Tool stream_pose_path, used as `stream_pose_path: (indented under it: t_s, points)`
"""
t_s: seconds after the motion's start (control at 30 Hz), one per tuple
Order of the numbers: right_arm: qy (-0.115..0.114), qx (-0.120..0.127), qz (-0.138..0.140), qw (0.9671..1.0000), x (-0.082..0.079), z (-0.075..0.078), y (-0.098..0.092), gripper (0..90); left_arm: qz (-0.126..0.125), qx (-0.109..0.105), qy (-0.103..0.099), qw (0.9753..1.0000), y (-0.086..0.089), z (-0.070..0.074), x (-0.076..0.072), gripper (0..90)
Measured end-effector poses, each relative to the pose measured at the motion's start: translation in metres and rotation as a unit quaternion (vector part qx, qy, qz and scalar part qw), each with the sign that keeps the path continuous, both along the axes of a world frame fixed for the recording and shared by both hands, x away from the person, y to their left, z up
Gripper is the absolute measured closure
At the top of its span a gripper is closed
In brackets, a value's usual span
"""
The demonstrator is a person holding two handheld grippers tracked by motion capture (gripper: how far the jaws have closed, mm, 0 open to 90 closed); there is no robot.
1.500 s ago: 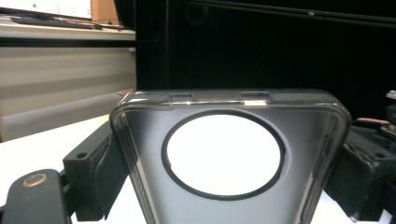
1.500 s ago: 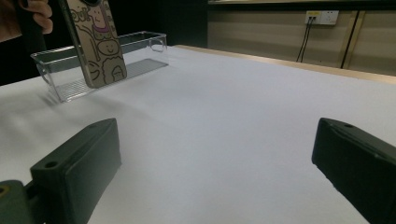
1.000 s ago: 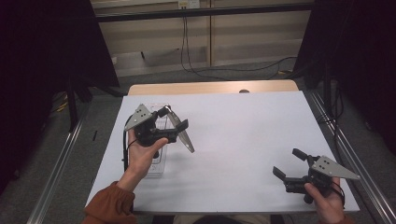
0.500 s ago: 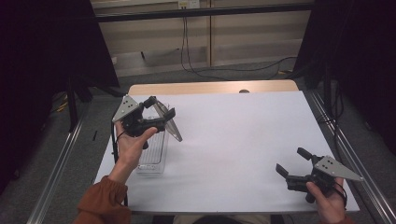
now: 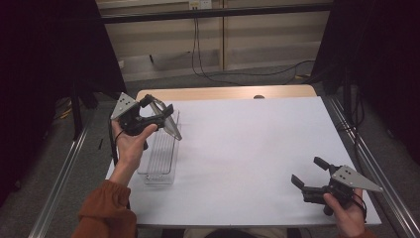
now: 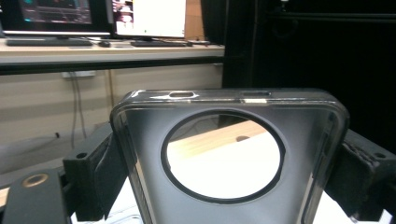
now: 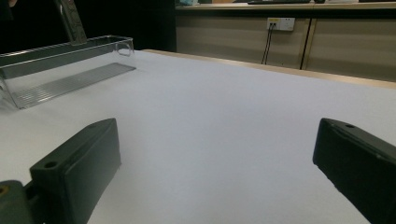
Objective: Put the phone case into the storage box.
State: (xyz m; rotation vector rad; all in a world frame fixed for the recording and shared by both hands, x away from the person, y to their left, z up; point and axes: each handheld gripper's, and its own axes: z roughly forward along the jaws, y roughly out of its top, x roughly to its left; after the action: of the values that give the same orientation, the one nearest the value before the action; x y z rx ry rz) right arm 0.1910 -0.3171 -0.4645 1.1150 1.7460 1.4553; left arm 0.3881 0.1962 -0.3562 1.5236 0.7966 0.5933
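Observation:
A smoky clear phone case (image 5: 170, 125) with a round camera cutout hangs tilted above the far end of a clear plastic tray (image 5: 159, 159). My left gripper (image 5: 159, 110) is shut on its edges, held up at the table's left side. In the left gripper view the case (image 6: 229, 105) stands upright between the black fingers (image 6: 95, 172). My right gripper (image 5: 311, 172) hovers open and holds nothing near the table's front right corner. In the right gripper view its jaws stand wide apart over bare white table (image 7: 219, 107), with the tray (image 7: 70, 77) far off at the left.
A white sheet (image 5: 247, 148) covers the table, with a strip of bare wood (image 5: 223, 93) at the far edge. Metal rails (image 5: 64, 173) run along both sides. Cables (image 5: 237, 74) lie on the floor beyond, and a desk with monitors (image 6: 93, 18) stands behind.
My left gripper has lifted the phone case up and back toward the far left, off the tray's middle. My right gripper has drifted slightly right and toward the front edge.

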Motion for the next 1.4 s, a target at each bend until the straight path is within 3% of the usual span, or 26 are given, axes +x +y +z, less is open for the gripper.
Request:
stream_pose_path:
  t_s: [0.2,0.27,0.4,0.43,0.9,1.4]
  points:
    - [0.001,0.002,0.002,1.0,0.0,0.0,0.0,0.3,0.018,0.015,0.0,0.9997,0.003,0.0,0.01,11.7]
    - [0.001,0.002,0.002,1.0,0.0,0.0,0.0,0.3,0.026,0.004,0.001,0.9997,0.002,-0.002,0.014,11.7]
    - [0.0,0.004,0.001,1.0,0.0,0.0,0.0,0.4,0.036,0.02,-0.001,0.9991,0.005,-0.004,0.021,11.7]
    - [0.001,0.004,0.0,1.0,0.0,0.0,0.0,0.4,0.043,0.014,-0.002,0.999,0.004,-0.004,0.022,11.7]
    - [0.002,0.001,0.004,1.0,0.0,-0.001,0.0,0.3,0.07,0.036,-0.004,0.9969,0.004,-0.009,0.046,11.7]
    - [0.003,0.005,0.003,1.0,0.001,-0.001,0.002,0.2,0.086,0.042,0.02,0.9952,-0.003,-0.024,0.066,11.7]
